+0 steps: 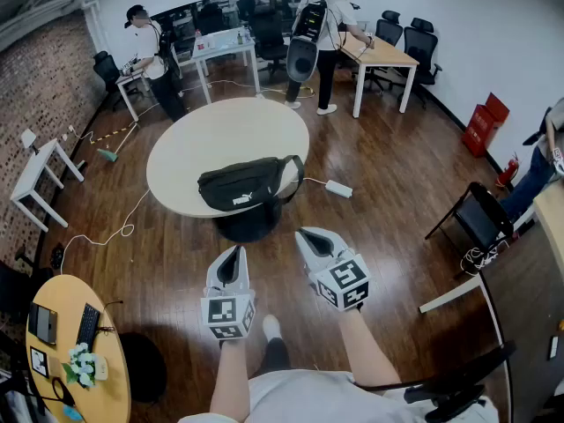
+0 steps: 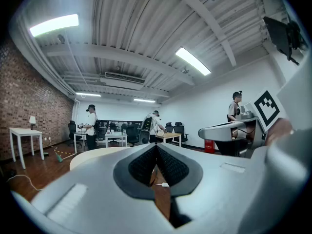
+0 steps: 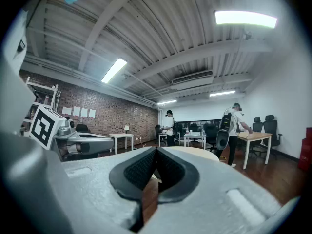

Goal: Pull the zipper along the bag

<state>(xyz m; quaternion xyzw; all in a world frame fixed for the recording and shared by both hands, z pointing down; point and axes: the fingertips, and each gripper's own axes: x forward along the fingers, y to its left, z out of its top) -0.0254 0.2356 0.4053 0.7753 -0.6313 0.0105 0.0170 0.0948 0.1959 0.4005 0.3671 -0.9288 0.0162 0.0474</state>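
Room: office space with a dark wood floor (image 1: 388,157) and a brick wall (image 1: 35,104) along the left side.
Side table (image 1: 35,170): small, white, standing beside the brick wall.
Round table (image 1: 220,139): pale top, centre of the floor, ahead of both grippers.
Bag (image 1: 247,183): black waist bag with a white logo, lying on the near edge of the round table, strap trailing to its right. The zipper slider is too small to locate.
Left gripper (image 1: 232,258): held over the floor, short of the table and well apart from the bag. Jaws clenched, pads (image 2: 146,162) meeting, nothing between them.
Right gripper (image 1: 308,234): level with the left one, slightly nearer the table, not touching the bag. Jaws pressed together and empty, pads (image 3: 168,167) in contact.
Power adapter (image 1: 338,189): white, on the floor just right of the table.
Folding chair (image 1: 480,218): black, far right.
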